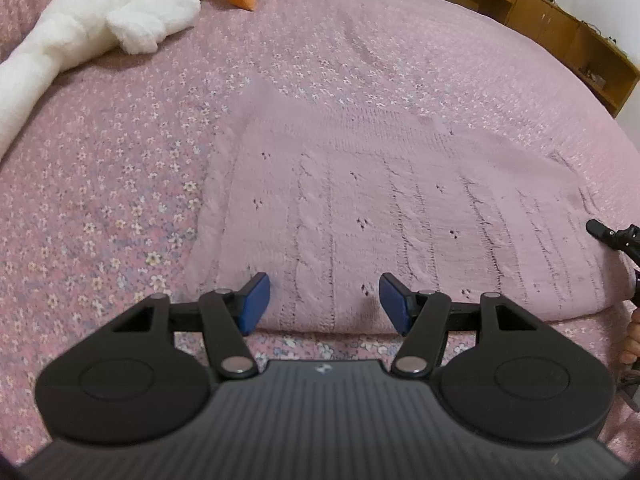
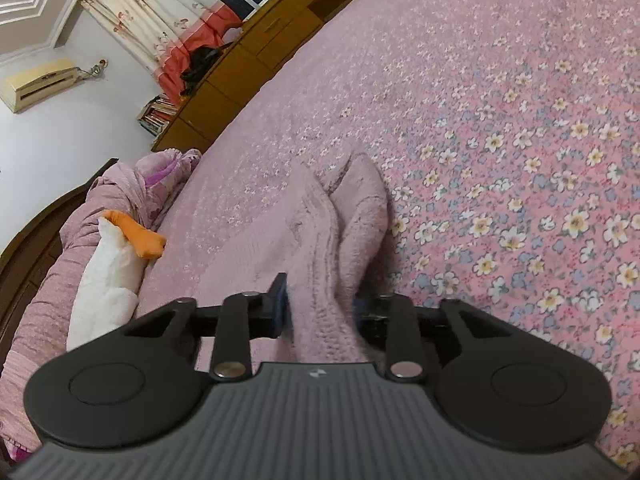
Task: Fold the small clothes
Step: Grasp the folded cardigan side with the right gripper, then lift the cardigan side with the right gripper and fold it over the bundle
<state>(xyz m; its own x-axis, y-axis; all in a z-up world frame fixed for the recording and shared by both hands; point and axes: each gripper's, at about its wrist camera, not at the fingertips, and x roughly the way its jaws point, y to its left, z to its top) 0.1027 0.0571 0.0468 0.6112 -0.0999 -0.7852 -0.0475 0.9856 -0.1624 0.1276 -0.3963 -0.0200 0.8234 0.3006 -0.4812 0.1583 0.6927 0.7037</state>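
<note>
A small pink knitted sweater (image 1: 400, 208) lies flat on the pink floral bedspread (image 1: 100, 208). My left gripper (image 1: 324, 300) is open and empty, its blue pads just above the sweater's near hem. My right gripper (image 2: 320, 304) is shut on a bunched edge of the sweater (image 2: 332, 240), with the knit running between the blue pads and back over the gripper body. A part of the right gripper shows at the right edge of the left wrist view (image 1: 616, 236), at the sweater's right side.
A white plush toy with an orange beak (image 1: 100, 28) lies at the far left of the bed. A rolled pink quilt (image 2: 120, 192) sits near the headboard. Wooden cabinets (image 1: 560, 28) run along the far side of the bed.
</note>
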